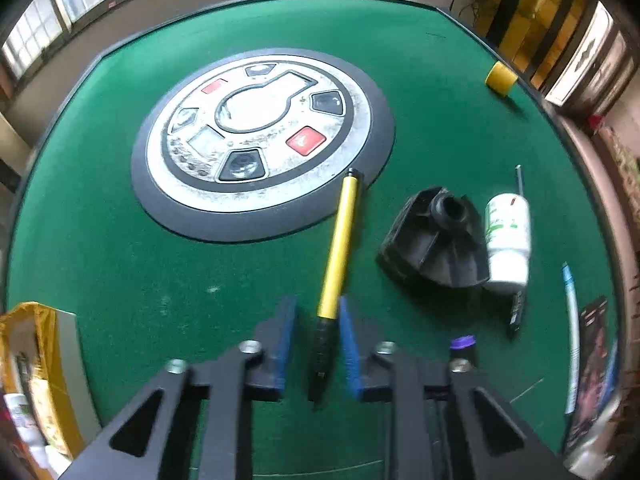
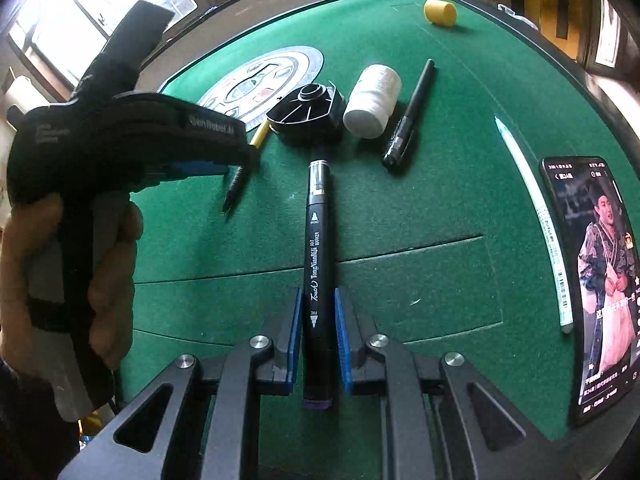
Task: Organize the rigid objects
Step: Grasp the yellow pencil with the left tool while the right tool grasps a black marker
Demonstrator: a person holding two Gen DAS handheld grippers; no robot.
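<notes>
Your left gripper [image 1: 318, 344] gripped the yellow-barrelled pen with the black grip [image 1: 338, 248] near the green felt tabletop's [image 1: 120, 260] near edge; your right gripper [image 2: 318, 340] clenched the black marker [image 2: 318, 264] — you needed level, centred lifts.

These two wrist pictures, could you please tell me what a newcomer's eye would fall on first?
Probably the big round grey control dial with red buttons at the centre of the green felt table. Next, each claw grips a pen: the left claw is shut on a yellow-and-black pen, the right claw on a black art marker. At the right edge lies a lit phone.
</notes>
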